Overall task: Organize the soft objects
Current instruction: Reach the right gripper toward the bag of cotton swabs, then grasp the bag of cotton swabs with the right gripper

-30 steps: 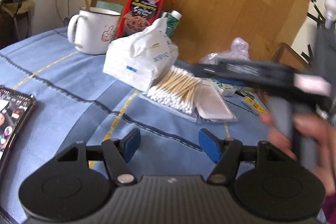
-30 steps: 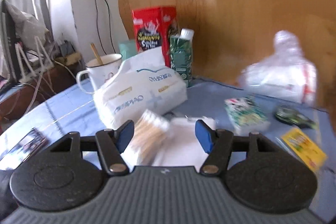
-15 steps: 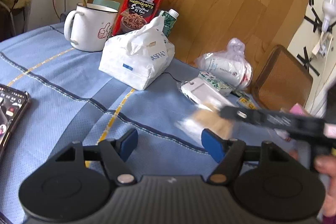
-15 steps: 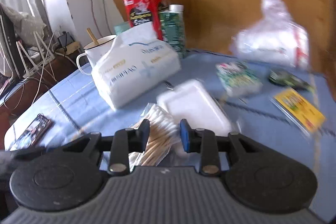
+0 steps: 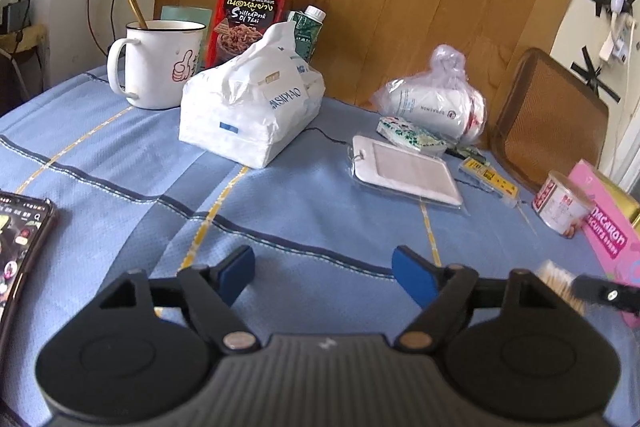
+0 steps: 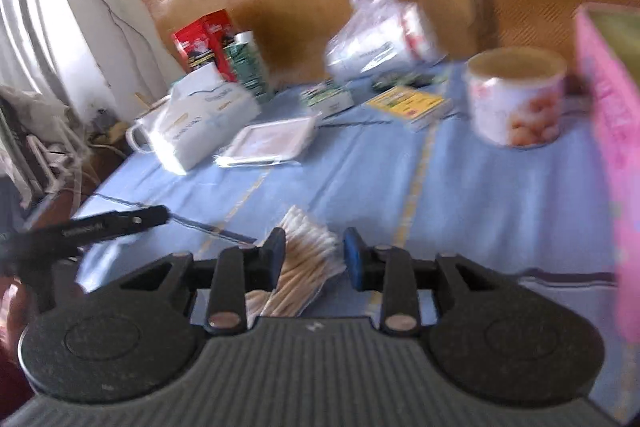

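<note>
- The right gripper [image 6: 314, 259] is being seen nearest, with a packet of cotton swabs [image 6: 302, 267] between its blue pads; its jaws are opening slightly. The left pad is lying against the packet, while a small gap is showing at the right pad, so a firm hold cannot be confirmed.
- A drop is being risked: the packet's clear wrap is looking slippery, and with the jaws easing apart it could slide out and fall onto the blue tablecloth [image 6: 460, 195] just ahead.
- The packet is appearing as a flat bundle of pale wooden sticks with white tips, fanned forward beyond the pads and blurred.
- The left gripper [image 5: 324, 273] is being held empty, its jaws opening, with nothing between them; a collision with the right gripper close beside it is being judged possible.
- Farther ahead of the left gripper, a white tissue pack [image 5: 248, 107] is sitting, soft and crumpled, and could be crushed by a hard squeeze.
- Beyond it, a white mug [image 5: 158, 63] and a red snack box [image 5: 254, 7] are standing.
</note>
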`<action>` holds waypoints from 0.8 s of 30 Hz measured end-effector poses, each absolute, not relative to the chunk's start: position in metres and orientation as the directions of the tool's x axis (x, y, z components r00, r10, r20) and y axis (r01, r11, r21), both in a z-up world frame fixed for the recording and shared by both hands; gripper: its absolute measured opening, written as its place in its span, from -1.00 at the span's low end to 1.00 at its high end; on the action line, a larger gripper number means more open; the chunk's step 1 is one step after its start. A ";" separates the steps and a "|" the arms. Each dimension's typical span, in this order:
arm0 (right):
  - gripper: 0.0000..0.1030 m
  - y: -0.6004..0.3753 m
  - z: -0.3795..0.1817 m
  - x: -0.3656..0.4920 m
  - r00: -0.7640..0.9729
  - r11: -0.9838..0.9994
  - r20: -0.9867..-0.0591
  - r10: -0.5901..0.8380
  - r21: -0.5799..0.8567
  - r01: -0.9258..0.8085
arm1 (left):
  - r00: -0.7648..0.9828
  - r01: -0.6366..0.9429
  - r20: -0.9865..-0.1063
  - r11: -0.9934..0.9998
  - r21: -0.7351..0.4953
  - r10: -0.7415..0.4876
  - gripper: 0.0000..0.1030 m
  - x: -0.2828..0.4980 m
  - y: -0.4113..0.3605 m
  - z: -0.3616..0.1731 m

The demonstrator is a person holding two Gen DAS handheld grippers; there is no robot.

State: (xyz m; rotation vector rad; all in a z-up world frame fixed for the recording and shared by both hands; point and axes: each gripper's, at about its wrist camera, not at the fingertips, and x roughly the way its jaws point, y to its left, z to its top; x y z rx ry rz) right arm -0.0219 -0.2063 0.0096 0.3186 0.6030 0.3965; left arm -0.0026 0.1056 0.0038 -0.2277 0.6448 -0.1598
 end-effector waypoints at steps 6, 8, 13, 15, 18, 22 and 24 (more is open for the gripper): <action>-0.06 -0.222 0.022 -0.050 0.813 0.879 -0.395 0.428 0.393 -0.272 | 0.754 0.132 -0.574 0.929 -0.345 -0.320 0.52 -0.007 0.086 0.009; 0.01 -0.221 0.023 -0.060 0.816 0.886 -0.391 0.426 0.363 -0.288 | 0.746 0.152 -0.574 0.926 -0.346 -0.337 0.52 -0.006 0.077 0.012; 0.28 -0.205 0.011 -0.073 0.776 0.890 -0.441 0.451 0.289 -0.353 | 0.722 0.199 -0.569 0.907 -0.372 -0.392 0.52 -0.001 0.055 0.017; 0.30 -0.193 0.004 -0.071 0.747 0.887 -0.477 0.462 0.261 -0.381 | 0.713 0.216 -0.571 0.902 -0.373 -0.407 0.52 -0.001 0.046 0.019; 0.27 -0.175 -0.003 -0.061 0.734 0.899 -0.523 0.434 0.201 -0.389 | 0.702 0.239 -0.571 0.896 -0.375 -0.426 0.52 -0.001 0.036 0.021; -0.19 -0.173 -0.004 -0.064 0.765 0.918 -0.520 0.381 0.113 -0.380 | 0.680 0.280 -0.573 0.884 -0.374 -0.457 0.48 -0.002 0.025 0.024; -0.19 -0.183 -0.004 -0.067 0.791 0.935 -0.513 0.335 0.075 -0.347 | 0.663 0.304 -0.576 0.875 -0.377 -0.478 0.48 -0.001 0.019 0.024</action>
